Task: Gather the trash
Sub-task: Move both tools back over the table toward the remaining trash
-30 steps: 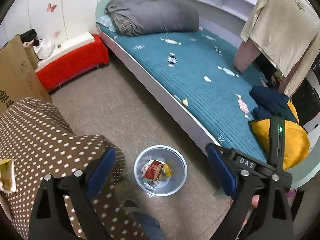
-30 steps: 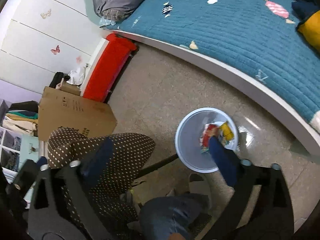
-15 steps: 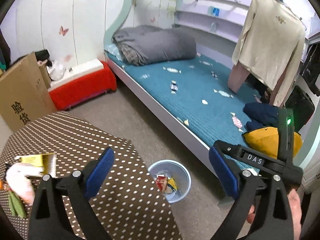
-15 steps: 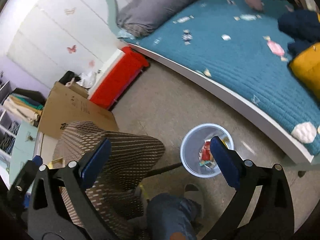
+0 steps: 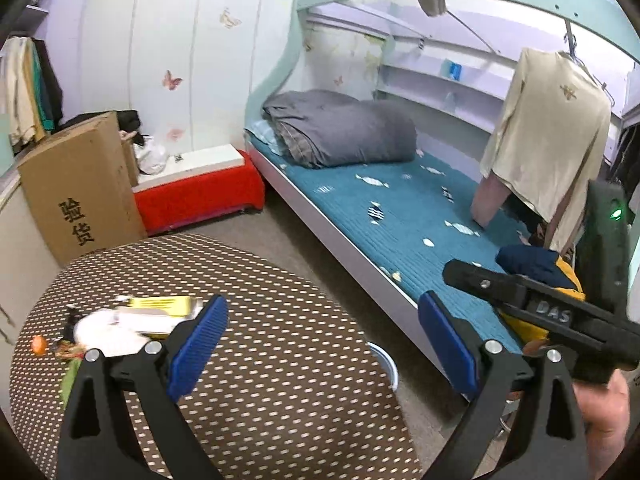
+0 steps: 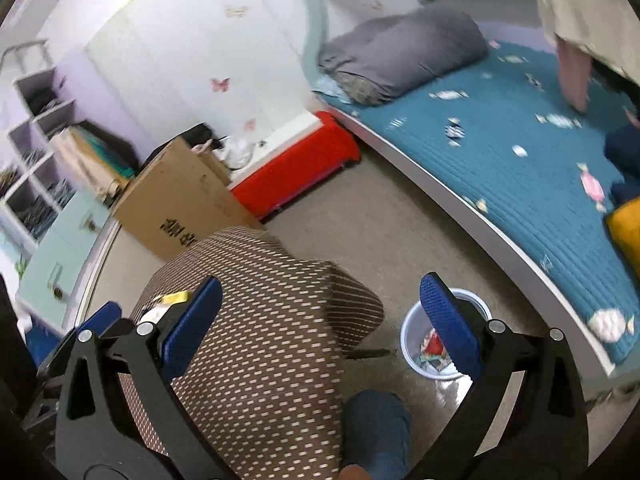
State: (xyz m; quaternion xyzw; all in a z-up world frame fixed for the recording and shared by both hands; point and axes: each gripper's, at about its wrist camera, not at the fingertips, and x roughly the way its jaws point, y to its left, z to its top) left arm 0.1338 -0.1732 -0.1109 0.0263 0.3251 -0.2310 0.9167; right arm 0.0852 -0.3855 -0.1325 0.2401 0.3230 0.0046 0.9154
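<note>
A pile of trash lies on the left of the brown dotted table (image 5: 280, 380): a yellow packet (image 5: 160, 304), crumpled white paper (image 5: 108, 332), a green wrapper (image 5: 70, 376) and a small orange bit (image 5: 39, 345). My left gripper (image 5: 324, 340) hovers open above the table, just right of the pile, holding nothing. The right gripper (image 6: 320, 320) is also open and empty, above the table's edge (image 6: 260, 340) and the floor. A pale blue bin (image 6: 412, 344) with wrappers (image 6: 434, 346) in it stands on the floor beside the table. Only the bin's rim (image 5: 386, 360) shows in the left wrist view.
A bed with a teal mattress (image 5: 400, 216) and a grey duvet (image 5: 340, 132) runs along the right. A cardboard box (image 5: 80, 188) and a red bench (image 5: 200, 196) stand behind the table. A person's knee in jeans (image 6: 376, 428) is beside the bin.
Both views have swung up from the bin toward the table. The right gripper has drawn back from the bin, and the trash pile on the table has come into the left wrist view.
</note>
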